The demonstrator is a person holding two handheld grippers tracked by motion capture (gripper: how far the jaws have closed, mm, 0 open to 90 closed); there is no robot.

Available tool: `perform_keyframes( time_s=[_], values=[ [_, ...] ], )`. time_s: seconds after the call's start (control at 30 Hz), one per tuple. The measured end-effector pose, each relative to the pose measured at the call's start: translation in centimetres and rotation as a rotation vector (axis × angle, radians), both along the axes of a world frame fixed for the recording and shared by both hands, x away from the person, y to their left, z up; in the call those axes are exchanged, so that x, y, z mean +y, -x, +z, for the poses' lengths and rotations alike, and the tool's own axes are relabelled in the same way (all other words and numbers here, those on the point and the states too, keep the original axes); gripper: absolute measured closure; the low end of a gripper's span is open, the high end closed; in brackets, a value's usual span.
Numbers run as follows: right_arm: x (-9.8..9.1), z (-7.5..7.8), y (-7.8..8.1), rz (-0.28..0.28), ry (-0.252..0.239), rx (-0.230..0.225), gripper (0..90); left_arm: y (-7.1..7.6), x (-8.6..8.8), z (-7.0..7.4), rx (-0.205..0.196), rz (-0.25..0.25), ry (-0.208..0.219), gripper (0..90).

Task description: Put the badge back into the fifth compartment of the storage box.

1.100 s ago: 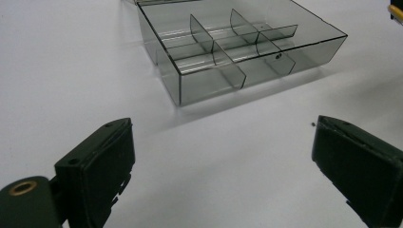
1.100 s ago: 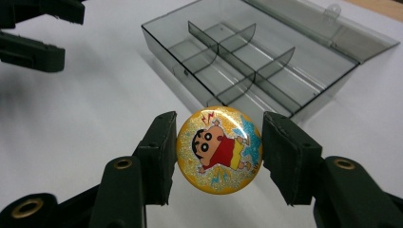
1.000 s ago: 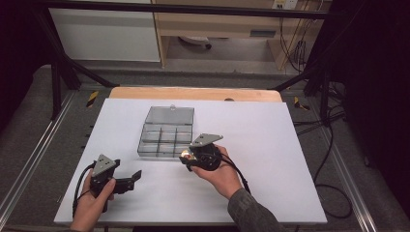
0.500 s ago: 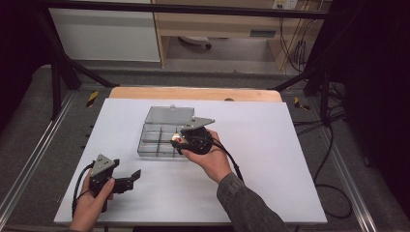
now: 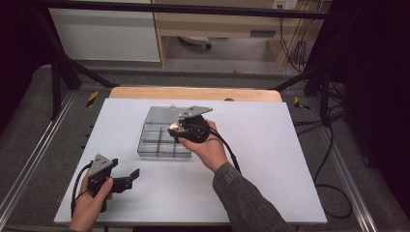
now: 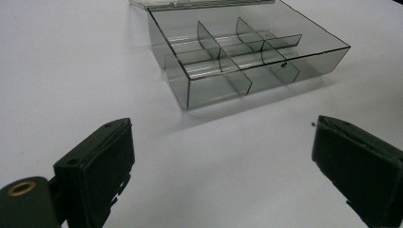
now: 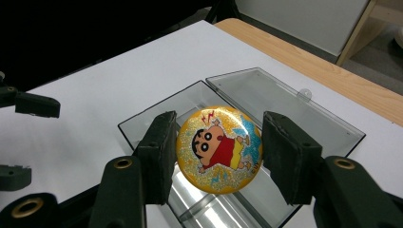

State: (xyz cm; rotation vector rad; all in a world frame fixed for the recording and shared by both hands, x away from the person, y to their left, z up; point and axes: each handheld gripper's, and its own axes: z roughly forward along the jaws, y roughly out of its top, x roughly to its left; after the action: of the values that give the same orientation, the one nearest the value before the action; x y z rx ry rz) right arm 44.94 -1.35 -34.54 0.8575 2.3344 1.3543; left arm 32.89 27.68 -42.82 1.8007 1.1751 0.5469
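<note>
Lab, metal frame (image 5: 58,72) around white table (image 5: 290,145), loose cables (image 5: 333,145)

A white table top (image 5: 290,159) with a wooden far edge (image 5: 193,94), grey floor (image 5: 29,125), pale cabinets (image 5: 104,34) behind.

Glossy glittery badge (image 7: 219,149), clear smooth plastic box (image 6: 247,57), matt white tabletop (image 5: 270,159)

There were two tongs: the left tongs (image 5: 126,176) stood with jaws apart, and the right tongs (image 7: 218,152) clamped one round cartoon badge (image 7: 219,149). One clear compartment box (image 6: 247,52) lay under the right tongs, its one lid (image 7: 285,102) open beyond them. One table (image 5: 270,183) carried everything.
</note>
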Motion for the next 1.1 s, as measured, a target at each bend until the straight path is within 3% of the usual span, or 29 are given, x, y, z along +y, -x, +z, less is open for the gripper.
perform_keyframes(
  time_s=[0.5, 1.1],
  values=[
    [1.1, 0.0, -1.7, -0.008, 0.009, 0.02, 47.3, 0.0, 0.3, 0.0, 0.0, 0.007, 0.002, 6.7],
    [3.1, -0.3, -2.4, 0.012, 0.044, 0.037, 47.3, 0.0, 0.4, 0.1, -0.003, 0.013, 0.011, 6.6]
  ],
)
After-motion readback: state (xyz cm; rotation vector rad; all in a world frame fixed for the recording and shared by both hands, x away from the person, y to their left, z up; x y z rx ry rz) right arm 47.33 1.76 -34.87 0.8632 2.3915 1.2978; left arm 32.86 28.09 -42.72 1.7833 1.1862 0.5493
